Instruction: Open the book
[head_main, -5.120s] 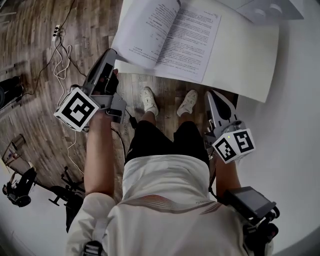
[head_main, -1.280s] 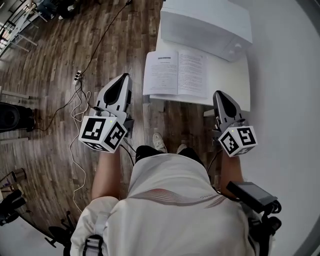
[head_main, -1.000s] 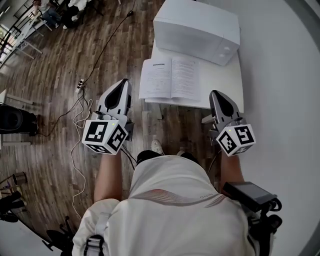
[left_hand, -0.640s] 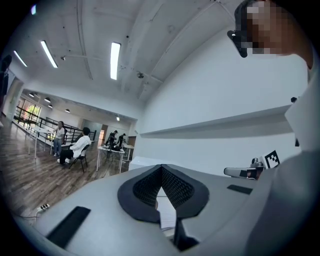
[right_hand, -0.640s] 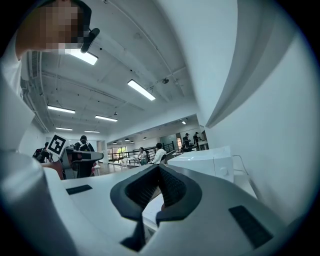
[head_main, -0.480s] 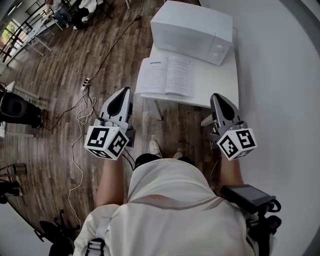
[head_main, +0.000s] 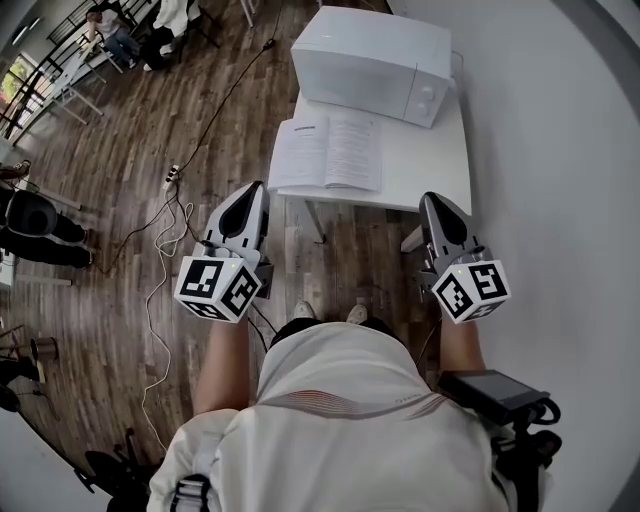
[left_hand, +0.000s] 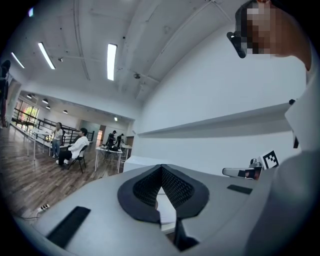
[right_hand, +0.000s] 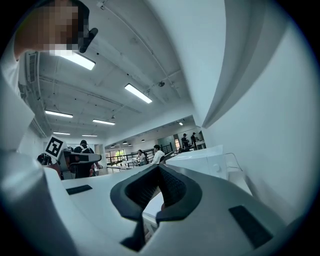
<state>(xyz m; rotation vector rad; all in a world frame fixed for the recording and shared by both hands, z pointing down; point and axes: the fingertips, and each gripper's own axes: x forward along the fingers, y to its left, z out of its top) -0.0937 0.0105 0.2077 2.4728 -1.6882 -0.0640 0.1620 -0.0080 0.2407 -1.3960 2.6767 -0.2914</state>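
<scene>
The book (head_main: 327, 153) lies open, its white printed pages up, on the left part of a small white table (head_main: 425, 175) in the head view. Both grippers are held level in front of me, short of the table and apart from the book. My left gripper (head_main: 252, 189) hangs over the wood floor, left of the table's near corner, its jaws shut with nothing between them. My right gripper (head_main: 436, 199) sits by the table's near right edge, its jaws also shut and empty. In each gripper view the dark pads (left_hand: 172, 187) (right_hand: 170, 186) meet at the tip.
A white microwave (head_main: 370, 62) stands at the table's far end, behind the book. A white wall (head_main: 560, 150) runs along the right. Cables and a power strip (head_main: 168, 180) lie on the wood floor at left. People (head_main: 110, 30) sit at tables far off.
The table, book and microwave have drawn farther away and smaller in the head view, as I back away from them. Both grippers stay shut and keep their places before me.
</scene>
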